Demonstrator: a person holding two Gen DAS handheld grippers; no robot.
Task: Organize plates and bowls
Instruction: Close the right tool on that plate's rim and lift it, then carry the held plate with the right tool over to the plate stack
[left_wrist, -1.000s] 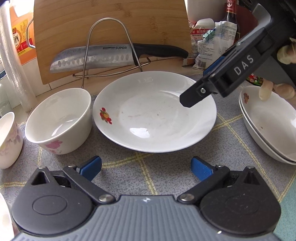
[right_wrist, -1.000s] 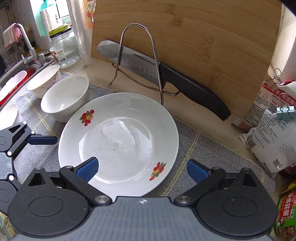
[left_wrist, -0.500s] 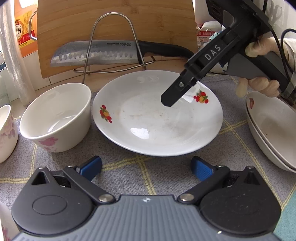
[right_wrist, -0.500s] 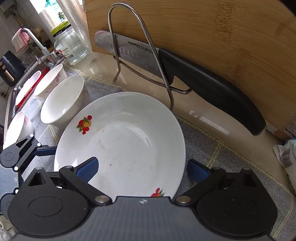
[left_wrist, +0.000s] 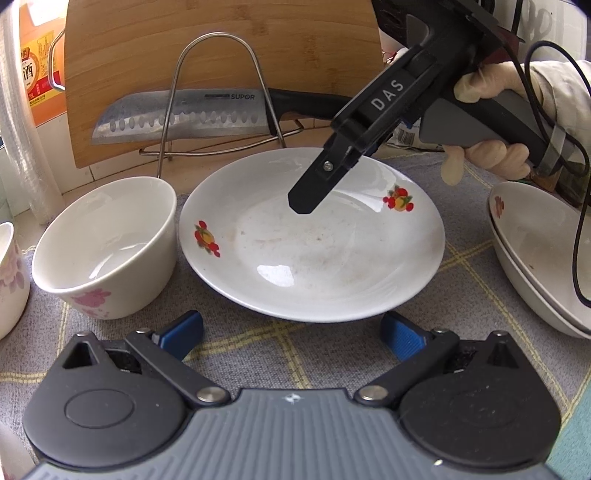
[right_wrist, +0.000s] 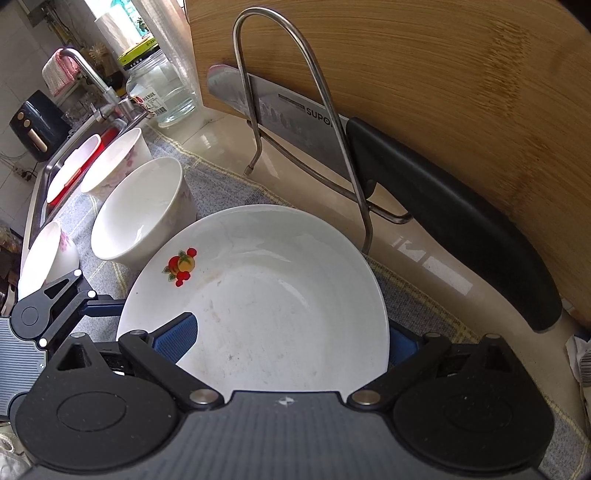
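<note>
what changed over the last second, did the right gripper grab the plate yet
The right gripper moved in from the right and lowered over the fruit-patterned plate; its open fingers now straddle the plate's far rim, not yet closed. The left gripper stayed open, hovering over the mat before the plate. Plate, bowl and knife unmoved.

Right gripper (right_wrist: 291, 338) open, its fingers (right_wrist: 177, 338) straddling the fruit-painted plate (right_wrist: 280, 295) rim on the grey mat (right_wrist: 417, 302)

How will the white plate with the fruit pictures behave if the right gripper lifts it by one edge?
The plate looks like glazed ceramic, so probably stiff, rather heavy and breakable. Its glossy surface reflects light, so the right gripper may slip. Held at one rim only, the wide plate would likely tilt downward.
</note>
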